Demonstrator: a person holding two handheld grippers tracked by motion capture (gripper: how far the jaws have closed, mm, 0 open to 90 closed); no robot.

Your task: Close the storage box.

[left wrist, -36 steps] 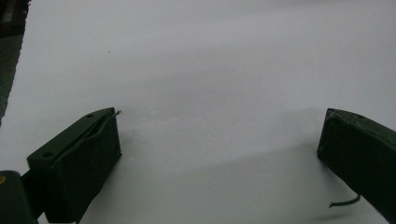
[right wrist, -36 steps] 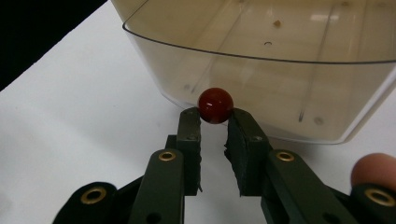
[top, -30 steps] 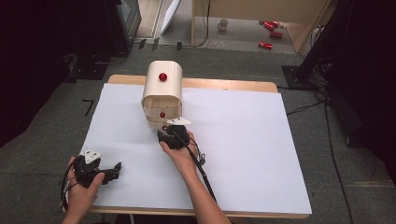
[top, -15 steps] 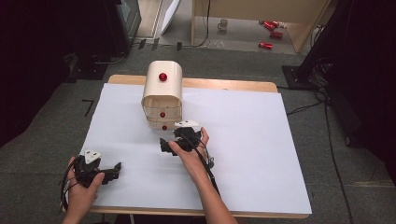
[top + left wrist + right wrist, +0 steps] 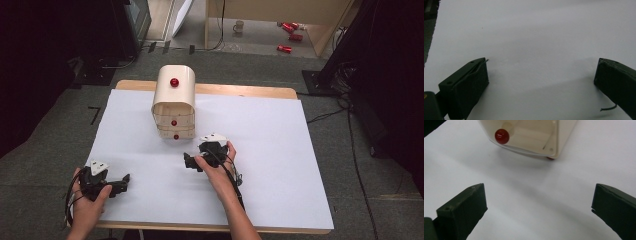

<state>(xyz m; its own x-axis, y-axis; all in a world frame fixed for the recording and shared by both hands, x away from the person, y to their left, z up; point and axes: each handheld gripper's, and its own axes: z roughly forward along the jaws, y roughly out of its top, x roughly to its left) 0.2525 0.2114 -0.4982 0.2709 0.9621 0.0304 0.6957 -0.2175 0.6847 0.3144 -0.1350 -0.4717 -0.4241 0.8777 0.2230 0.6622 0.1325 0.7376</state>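
A cream drawer cabinet point(image 5: 173, 100) with red knobs stands at the back middle of the white-covered table point(image 5: 280, 150). Its lowest drawer point(image 5: 176, 133) sticks out a little. In the right gripper view that drawer point(image 5: 531, 138) shows its hollow inside and a red knob point(image 5: 502, 136). My right gripper point(image 5: 188, 162) point(image 5: 539, 195) sits just in front of the cabinet. Its jaws have just been opening and now stand wide with nothing between them. Near the front left edge my left gripper point(image 5: 121, 183) point(image 5: 541, 67) is open over bare white surface.
Beyond the table the floor holds a mug point(image 5: 239, 26), red cans point(image 5: 289, 36) and a wooden frame point(image 5: 320, 20). Dark equipment stands at the back left point(image 5: 130, 25) and at the right point(image 5: 380, 75).
My right gripper has let go of the lower red knob, opened its jaws and drawn back toward the front right. The left gripper has stayed where it was.
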